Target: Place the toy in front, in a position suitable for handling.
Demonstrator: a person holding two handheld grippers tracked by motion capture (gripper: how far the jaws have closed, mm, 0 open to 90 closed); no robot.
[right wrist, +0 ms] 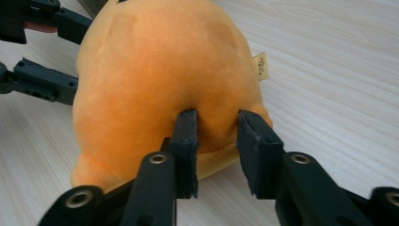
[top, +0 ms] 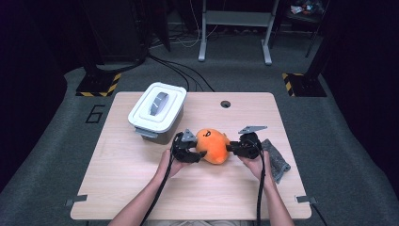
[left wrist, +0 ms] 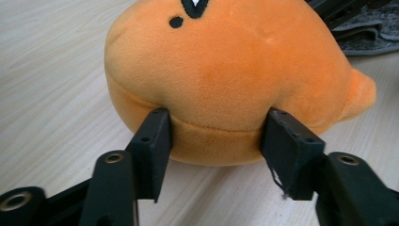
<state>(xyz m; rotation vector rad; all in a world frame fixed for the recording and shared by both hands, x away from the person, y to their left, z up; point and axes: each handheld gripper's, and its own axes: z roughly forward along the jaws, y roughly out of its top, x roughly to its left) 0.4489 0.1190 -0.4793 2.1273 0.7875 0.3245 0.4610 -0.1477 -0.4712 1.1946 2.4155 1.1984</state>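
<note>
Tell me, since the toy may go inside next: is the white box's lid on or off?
On. The white box near the table's far left has its lid seated flat, grey handle lying on top.

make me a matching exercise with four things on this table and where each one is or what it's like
Things:
1. plush toy
2. storage box
3. grey cloth
4. round hole in the table

Places or states:
A. white, lid on, at the far left
B. near the far edge, in the middle
C. orange, pinched from both sides by the left claw and the right claw
D. crumpled by the right hand

Pairs: 1-C, 2-A, 3-D, 4-B
</note>
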